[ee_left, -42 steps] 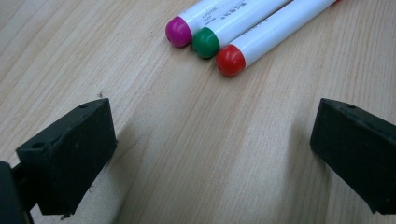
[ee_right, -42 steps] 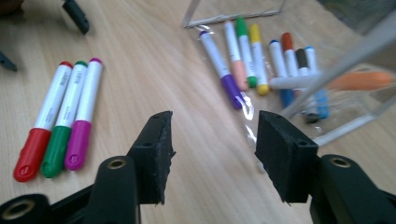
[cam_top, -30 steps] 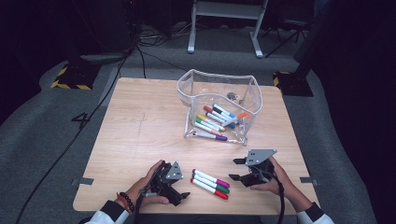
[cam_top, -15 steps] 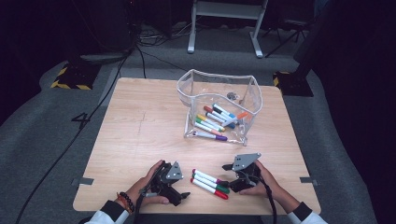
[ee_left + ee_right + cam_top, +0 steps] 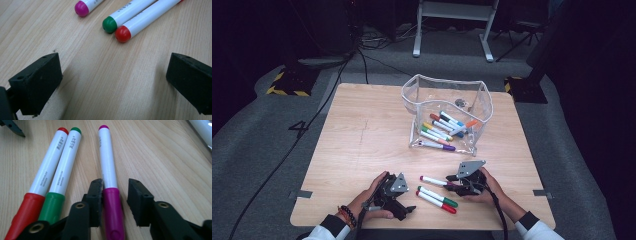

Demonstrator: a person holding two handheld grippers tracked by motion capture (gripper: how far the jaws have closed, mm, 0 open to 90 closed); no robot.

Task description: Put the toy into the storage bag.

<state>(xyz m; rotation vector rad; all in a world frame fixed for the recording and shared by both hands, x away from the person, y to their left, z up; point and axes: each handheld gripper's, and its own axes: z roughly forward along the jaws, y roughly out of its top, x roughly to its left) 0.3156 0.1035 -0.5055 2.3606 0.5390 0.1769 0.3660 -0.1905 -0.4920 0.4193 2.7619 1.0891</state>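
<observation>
Magenta marker (image 5: 110, 190) between right hand-held gripper (image 5: 115, 187) jaws — closing, one pad touching, not yet pinched.

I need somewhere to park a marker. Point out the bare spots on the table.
The table is bare left of the clear pouch, up to the far edge. The near strip is crowded: both claws flank the magenta marker, green marker and red marker.

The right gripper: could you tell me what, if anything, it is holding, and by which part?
Nothing is gripped yet. The right gripper, whose jaws have just been closing, straddles the magenta marker at its cap end; one jaw touches the cap, the other stands clear.
</observation>
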